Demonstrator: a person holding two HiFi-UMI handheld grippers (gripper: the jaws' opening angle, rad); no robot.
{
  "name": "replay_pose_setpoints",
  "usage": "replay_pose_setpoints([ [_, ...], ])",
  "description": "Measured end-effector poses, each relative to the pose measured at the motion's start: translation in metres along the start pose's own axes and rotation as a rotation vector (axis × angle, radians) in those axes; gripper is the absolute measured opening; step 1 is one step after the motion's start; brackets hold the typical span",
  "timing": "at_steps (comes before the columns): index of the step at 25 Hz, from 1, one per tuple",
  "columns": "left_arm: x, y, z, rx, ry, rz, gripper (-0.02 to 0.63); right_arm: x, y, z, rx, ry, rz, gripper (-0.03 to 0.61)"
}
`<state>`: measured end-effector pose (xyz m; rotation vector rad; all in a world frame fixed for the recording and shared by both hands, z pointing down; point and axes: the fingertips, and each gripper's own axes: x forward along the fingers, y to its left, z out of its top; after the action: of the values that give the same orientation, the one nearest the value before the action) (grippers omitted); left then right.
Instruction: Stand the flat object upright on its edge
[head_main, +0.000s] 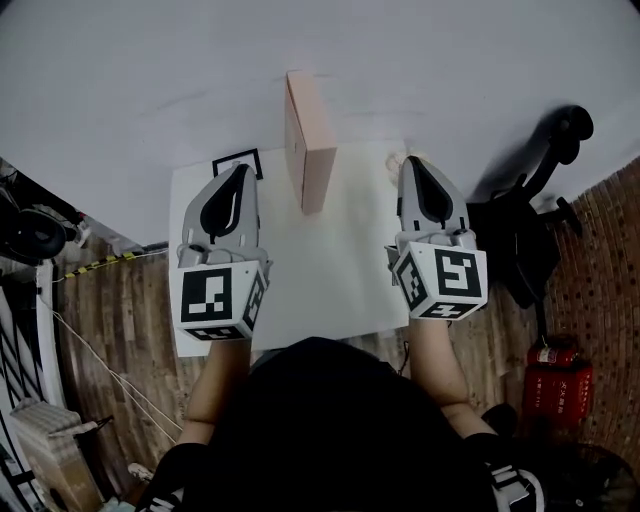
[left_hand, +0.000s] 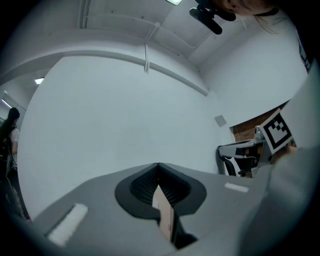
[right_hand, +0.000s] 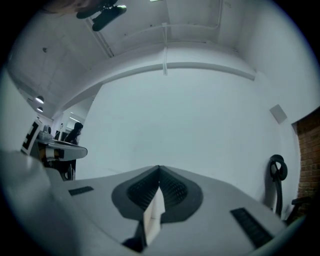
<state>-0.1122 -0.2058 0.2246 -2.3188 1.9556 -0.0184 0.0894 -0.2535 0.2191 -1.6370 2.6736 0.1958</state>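
Observation:
A flat pinkish-tan box (head_main: 308, 140) stands upright on a long edge at the far side of the white table (head_main: 330, 270). It stands free, with nothing touching it. My left gripper (head_main: 238, 172) hovers to its left and my right gripper (head_main: 412, 165) to its right, each a short gap away. Both point toward the far wall. In the left gripper view the jaw tips of the left gripper (left_hand: 158, 165) meet with nothing held. The right gripper (right_hand: 159, 167) looks the same in its own view, tips together and empty. A narrow tan sliver (left_hand: 165, 215) shows in the slot behind the left tips.
A black square marker (head_main: 238, 158) lies on the table under the left gripper's tip. A black office chair (head_main: 530, 200) stands right of the table, and a red fire extinguisher (head_main: 555, 380) sits on the wood floor. A white wall runs behind the table.

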Motion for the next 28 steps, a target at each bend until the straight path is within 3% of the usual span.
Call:
replay_pose_setpoints([
  [7,-0.002,-0.011,0.006,0.008,-0.01,0.005,0.011,-0.017,-0.022,0.011,0.01,-0.02,-0.009,0.012],
  [28,-0.024,-0.035,0.007,0.035,-0.024,0.025,0.011,-0.037,-0.022,-0.002,0.011,-0.014,0.033,0.012],
])
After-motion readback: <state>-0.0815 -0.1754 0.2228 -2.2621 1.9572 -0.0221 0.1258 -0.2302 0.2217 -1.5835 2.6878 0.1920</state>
